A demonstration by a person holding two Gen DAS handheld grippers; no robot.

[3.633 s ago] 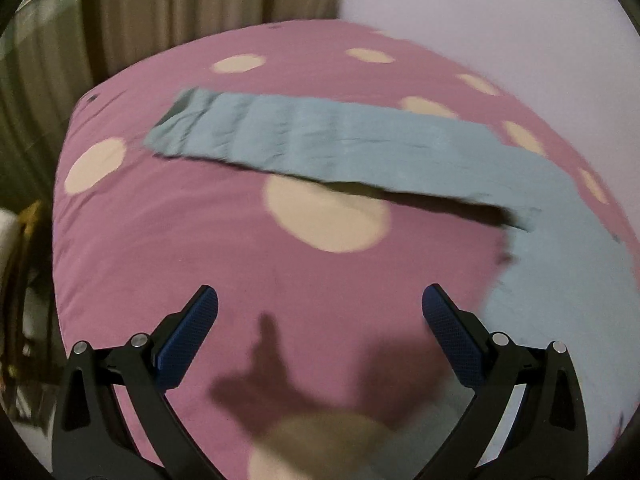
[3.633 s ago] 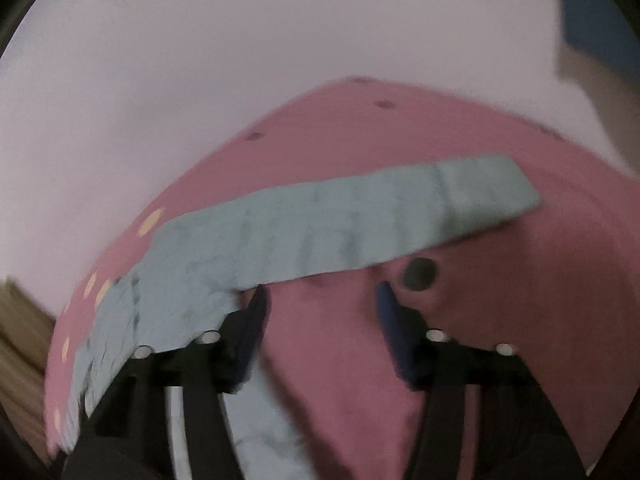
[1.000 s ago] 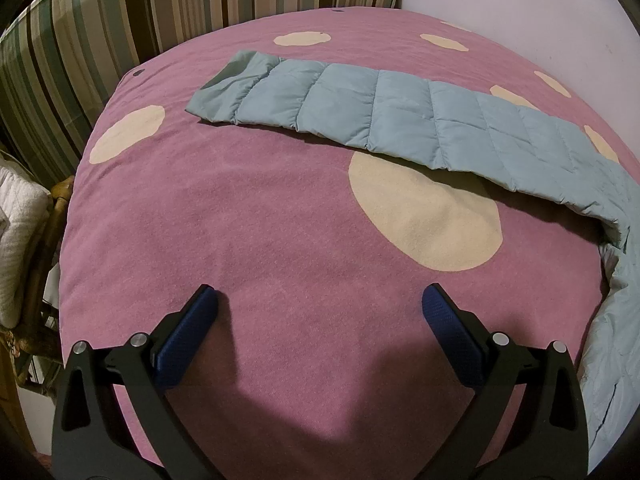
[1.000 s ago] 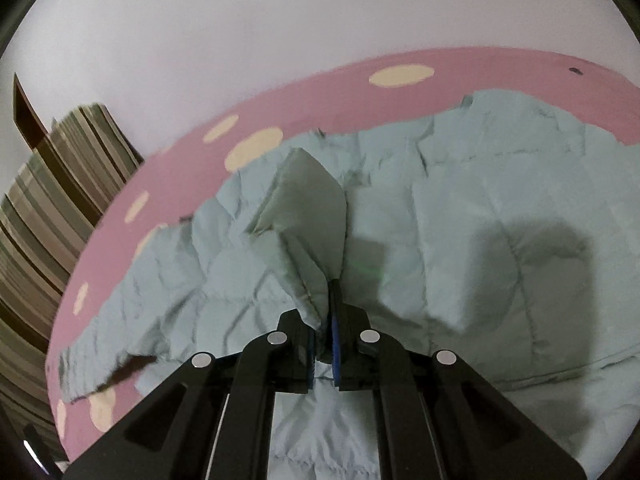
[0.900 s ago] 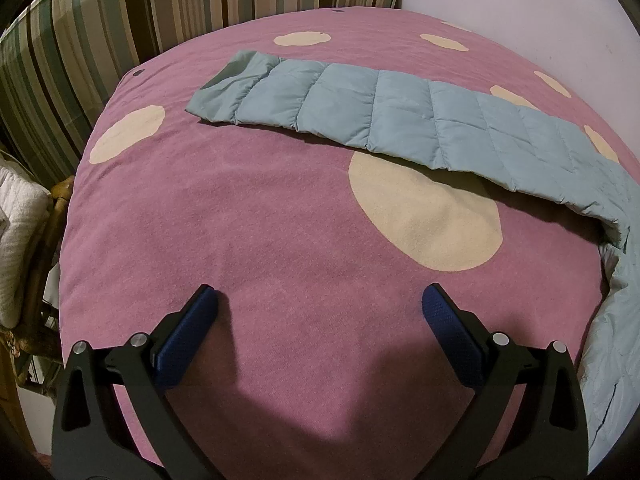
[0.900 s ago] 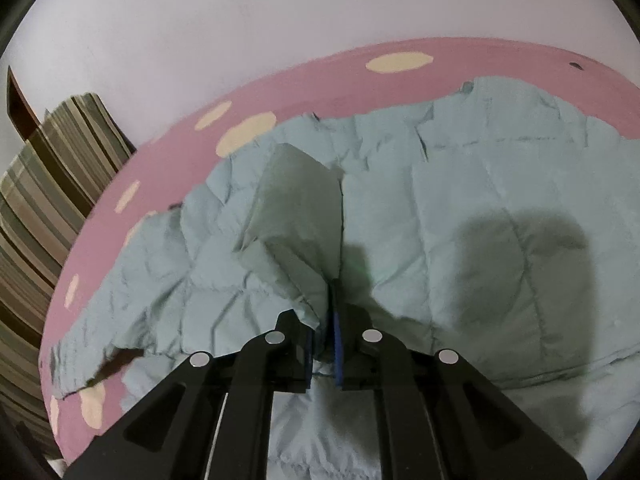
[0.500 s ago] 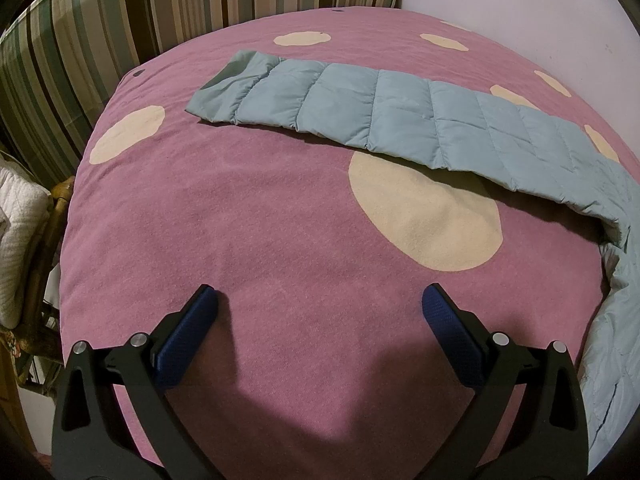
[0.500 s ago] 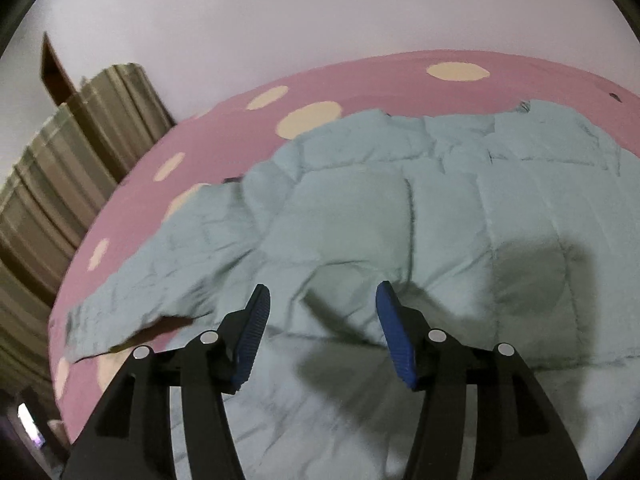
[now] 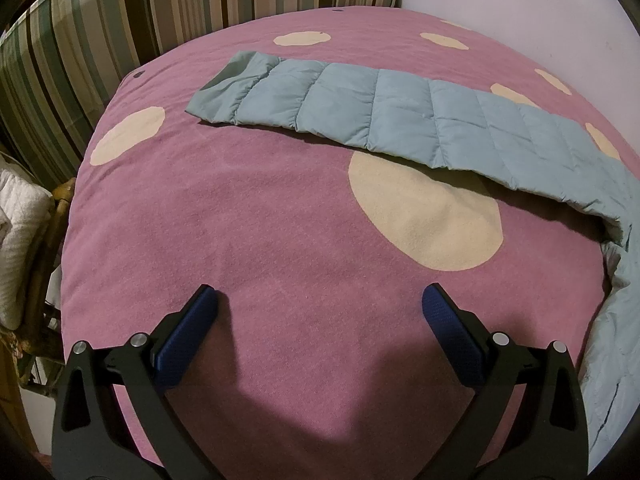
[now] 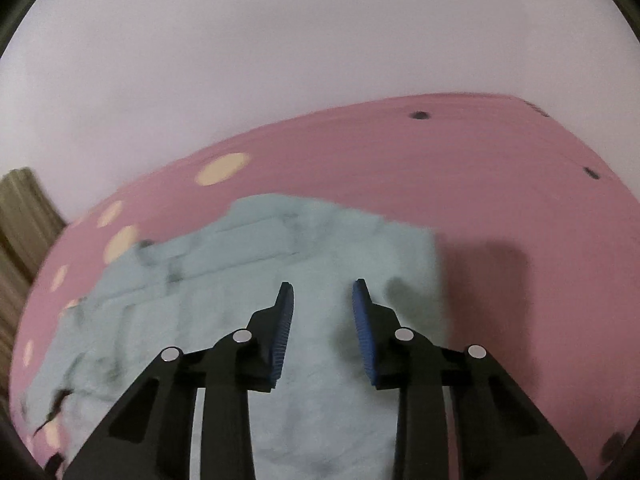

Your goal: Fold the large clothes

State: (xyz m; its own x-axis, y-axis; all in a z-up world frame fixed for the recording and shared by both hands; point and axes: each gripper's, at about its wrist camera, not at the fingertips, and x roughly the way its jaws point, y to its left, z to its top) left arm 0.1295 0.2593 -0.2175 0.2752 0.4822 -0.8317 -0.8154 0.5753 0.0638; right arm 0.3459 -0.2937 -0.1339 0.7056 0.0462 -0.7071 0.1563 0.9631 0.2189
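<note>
A pale blue quilted jacket (image 10: pixel 248 280) lies spread on a pink bed cover (image 10: pixel 500 200) with cream dots. One long sleeve (image 9: pixel 360 116) stretches flat across the cover toward the upper left of the left wrist view. My left gripper (image 9: pixel 320 312) hovers wide open over bare pink cover, well short of the sleeve, with nothing between its fingers. In the blurred right wrist view, my right gripper (image 10: pixel 322 292) hangs above the jacket's body near its right edge. Its jaws are closing, with a gap still between the blue pads and no cloth pinched.
A striped curtain (image 9: pixel 120 20) hangs behind the bed on the left, and a pale wall (image 10: pixel 320 60) runs along the far side. A wicker chair (image 9: pixel 44 264) with white cloth on it stands by the bed's left edge.
My right gripper let go of the fold of jacket it had pinched, opened, swung right toward the jacket's edge, and its jaws have narrowed again. The left gripper stayed still.
</note>
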